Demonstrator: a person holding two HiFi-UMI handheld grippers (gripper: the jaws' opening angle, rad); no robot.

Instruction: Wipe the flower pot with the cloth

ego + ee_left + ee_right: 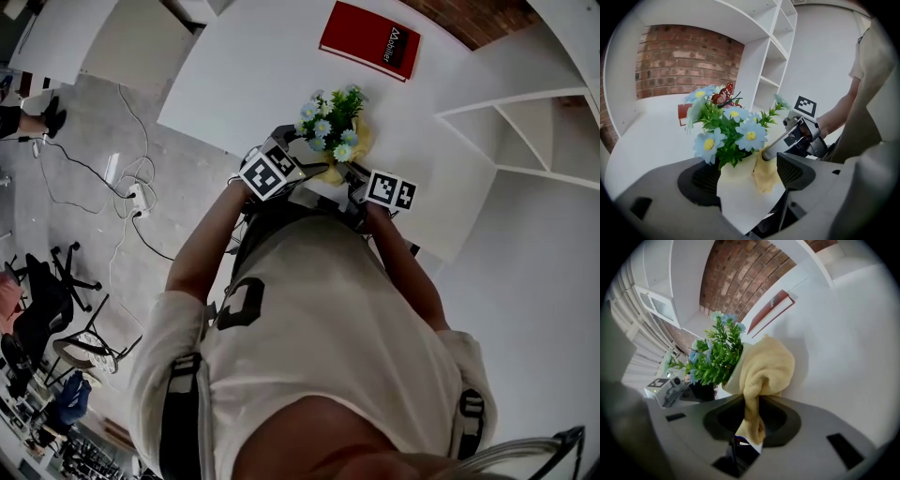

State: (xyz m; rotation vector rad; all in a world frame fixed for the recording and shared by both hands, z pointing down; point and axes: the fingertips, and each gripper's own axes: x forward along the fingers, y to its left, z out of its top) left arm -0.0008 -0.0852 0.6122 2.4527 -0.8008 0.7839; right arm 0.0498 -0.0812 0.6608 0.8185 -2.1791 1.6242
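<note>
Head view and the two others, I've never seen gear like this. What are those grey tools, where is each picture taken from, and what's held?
A person holds a two-jaw gripper in each hand. The head view looks down from a camera on the person's head; the other two cameras ride on the grippers. The left gripper clamps a white flower pot of blue flowers. The right gripper pinches a yellow cloth that lies against the pot's side. Beyond is a white table with a red book.
</note>
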